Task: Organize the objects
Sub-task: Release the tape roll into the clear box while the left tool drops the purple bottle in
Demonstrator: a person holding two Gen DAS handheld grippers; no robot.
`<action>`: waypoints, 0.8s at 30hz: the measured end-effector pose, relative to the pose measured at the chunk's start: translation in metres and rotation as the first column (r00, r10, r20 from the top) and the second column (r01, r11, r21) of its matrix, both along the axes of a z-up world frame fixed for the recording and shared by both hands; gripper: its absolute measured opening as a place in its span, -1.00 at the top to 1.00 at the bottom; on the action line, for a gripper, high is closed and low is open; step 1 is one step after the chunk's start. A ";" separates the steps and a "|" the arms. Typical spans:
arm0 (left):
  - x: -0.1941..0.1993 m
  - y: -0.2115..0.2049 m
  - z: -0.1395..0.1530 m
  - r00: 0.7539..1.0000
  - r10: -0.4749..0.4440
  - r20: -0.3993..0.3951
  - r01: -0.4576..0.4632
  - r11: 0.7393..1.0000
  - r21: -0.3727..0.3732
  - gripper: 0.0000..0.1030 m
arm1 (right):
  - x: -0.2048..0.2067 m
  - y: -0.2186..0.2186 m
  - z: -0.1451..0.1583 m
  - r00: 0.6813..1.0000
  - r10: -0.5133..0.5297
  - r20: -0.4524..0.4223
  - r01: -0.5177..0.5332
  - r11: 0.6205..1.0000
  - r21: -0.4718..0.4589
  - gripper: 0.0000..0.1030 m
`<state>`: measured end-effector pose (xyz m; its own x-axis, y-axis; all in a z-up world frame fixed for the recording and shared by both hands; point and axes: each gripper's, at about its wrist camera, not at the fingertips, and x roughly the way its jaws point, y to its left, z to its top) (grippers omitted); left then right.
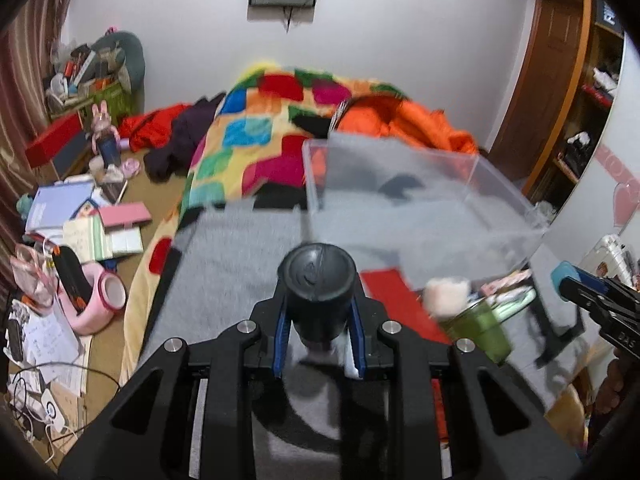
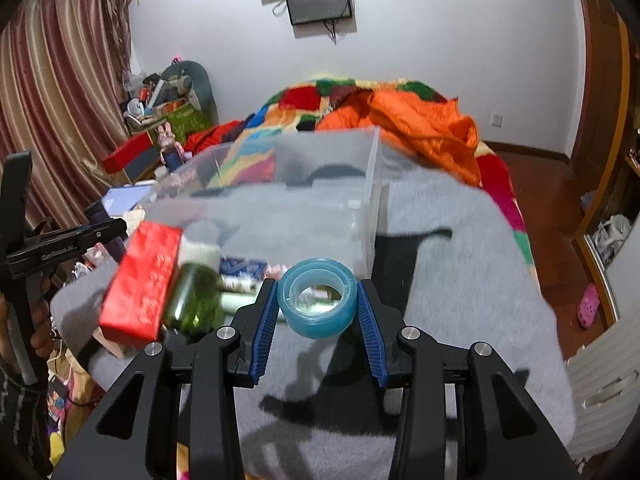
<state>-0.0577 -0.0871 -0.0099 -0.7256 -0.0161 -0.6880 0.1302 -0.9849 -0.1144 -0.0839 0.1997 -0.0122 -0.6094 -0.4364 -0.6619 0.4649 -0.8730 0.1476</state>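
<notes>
My left gripper is shut on a dark cylindrical bottle, held above the grey blanket. My right gripper is shut on a blue roll of tape, its blue pads pressing both sides. A clear plastic box stands on the blanket ahead of both grippers and also shows as the clear box in the right wrist view. Beside it lie a red box, a green bottle and a white fluffy item. The right gripper shows at the right edge.
A patchwork quilt and an orange jacket cover the bed behind the box. Papers, a pink tape dispenser and cables clutter the floor at left. A wooden wardrobe stands at right, curtains at left.
</notes>
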 end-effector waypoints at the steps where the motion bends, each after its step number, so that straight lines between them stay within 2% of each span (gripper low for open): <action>1: 0.000 0.001 0.005 1.000 -0.002 -0.015 0.002 1.000 0.001 0.51 | -0.001 -0.001 0.005 1.000 0.002 -0.011 -0.002 1.000 -0.006 0.30; 5: -0.002 0.005 0.027 0.997 -0.012 -0.070 0.012 1.000 0.002 0.51 | -0.007 -0.006 0.025 0.998 0.007 -0.067 -0.009 1.000 -0.022 0.30; 12: -0.008 0.015 0.053 0.991 -0.029 -0.132 0.028 1.000 -0.008 0.51 | -0.025 -0.017 0.049 0.994 0.023 -0.111 -0.029 0.998 -0.060 0.30; 17: -0.021 0.022 0.065 0.987 -0.051 -0.155 0.049 0.999 -0.012 0.51 | -0.044 -0.029 0.061 0.991 0.027 -0.130 -0.036 0.997 -0.067 0.30; 24: -0.051 0.025 0.068 0.987 -0.066 -0.146 0.068 0.998 0.011 0.51 | -0.070 -0.043 0.062 0.991 0.030 -0.127 -0.036 0.998 -0.048 0.30</action>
